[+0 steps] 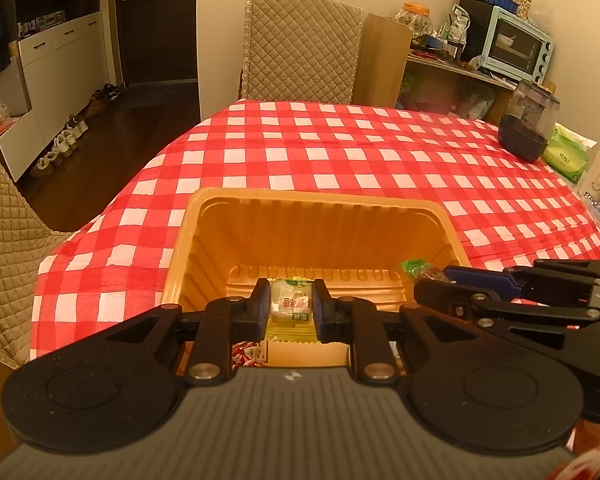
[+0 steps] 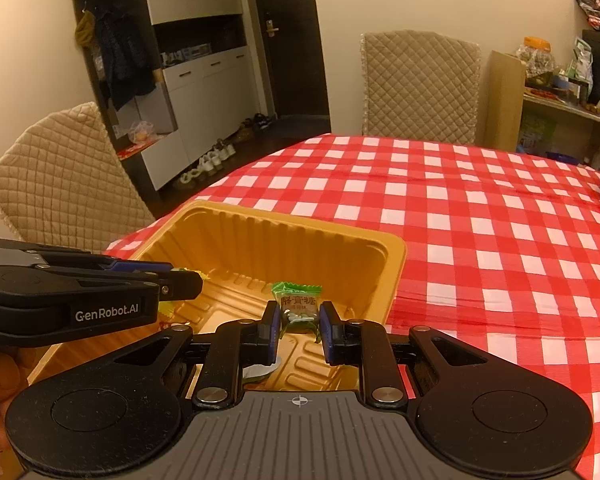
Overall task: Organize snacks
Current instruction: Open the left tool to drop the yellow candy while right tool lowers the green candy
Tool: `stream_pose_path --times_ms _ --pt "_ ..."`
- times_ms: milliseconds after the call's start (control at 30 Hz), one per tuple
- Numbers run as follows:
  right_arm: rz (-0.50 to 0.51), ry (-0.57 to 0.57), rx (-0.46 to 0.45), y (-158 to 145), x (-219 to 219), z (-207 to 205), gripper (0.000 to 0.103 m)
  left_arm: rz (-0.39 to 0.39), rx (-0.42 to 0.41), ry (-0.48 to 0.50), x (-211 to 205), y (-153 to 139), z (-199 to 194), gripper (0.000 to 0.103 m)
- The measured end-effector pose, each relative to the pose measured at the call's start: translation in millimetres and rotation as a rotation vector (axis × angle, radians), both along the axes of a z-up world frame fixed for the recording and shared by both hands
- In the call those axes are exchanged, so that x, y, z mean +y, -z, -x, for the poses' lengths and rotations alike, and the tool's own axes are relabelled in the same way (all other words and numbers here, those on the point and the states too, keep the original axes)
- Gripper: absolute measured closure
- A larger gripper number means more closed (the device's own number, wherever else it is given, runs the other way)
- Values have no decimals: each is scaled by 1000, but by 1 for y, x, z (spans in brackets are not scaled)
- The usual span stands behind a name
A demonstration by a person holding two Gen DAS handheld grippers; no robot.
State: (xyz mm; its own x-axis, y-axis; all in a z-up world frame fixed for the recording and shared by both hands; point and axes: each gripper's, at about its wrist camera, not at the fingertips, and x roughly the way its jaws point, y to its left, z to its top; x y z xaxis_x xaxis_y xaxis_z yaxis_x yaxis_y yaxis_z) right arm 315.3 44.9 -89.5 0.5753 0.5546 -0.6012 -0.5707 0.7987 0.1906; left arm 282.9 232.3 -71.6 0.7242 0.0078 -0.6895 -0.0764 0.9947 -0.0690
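Left hand-held gripper (image 1: 291, 307) clamping pale wrapped candy (image 1: 290, 302), hanging over orange tray (image 1: 312, 200). Right hand-held gripper (image 2: 299, 322) pinching green-wrapped candy (image 2: 298, 304) over same tray, just beside left one. Tray sitting on checked worktop (image 1: 340, 152) near its edge.

The tray (image 1: 300, 216) at lower centre looks like thin moulded plastic, golden, ribbed and faintly glossy. Beneath it, the checked tablecloth (image 1: 340, 152) is smooth with a slight sheen and a few creases. The chair cover (image 1: 300, 48) at upper centre is matt quilted cloth. Both grippers are matt black plastic with shiny metal pins; each candy wrapper (image 2: 298, 306) is crinkly, glossy film.
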Motion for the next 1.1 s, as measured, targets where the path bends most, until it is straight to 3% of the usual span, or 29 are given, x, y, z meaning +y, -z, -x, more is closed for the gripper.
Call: stream_pose_path --times_ms 67,133,167,933,1100 --pt "-3 4 2 0 -1 0 82 2 -8 7 0 1 -1 83" --pt "-8 7 1 -1 -2 0 82 7 -25 13 0 0 1 71" --pt "-9 7 1 -1 -2 0 82 5 -27 13 1 0 2 70" --pt "-74 -5 -2 -3 -2 1 81 -24 -22 -25 12 -6 33 69" --pt "-142 24 11 -7 -11 -6 68 -35 -28 -29 12 -6 36 66"
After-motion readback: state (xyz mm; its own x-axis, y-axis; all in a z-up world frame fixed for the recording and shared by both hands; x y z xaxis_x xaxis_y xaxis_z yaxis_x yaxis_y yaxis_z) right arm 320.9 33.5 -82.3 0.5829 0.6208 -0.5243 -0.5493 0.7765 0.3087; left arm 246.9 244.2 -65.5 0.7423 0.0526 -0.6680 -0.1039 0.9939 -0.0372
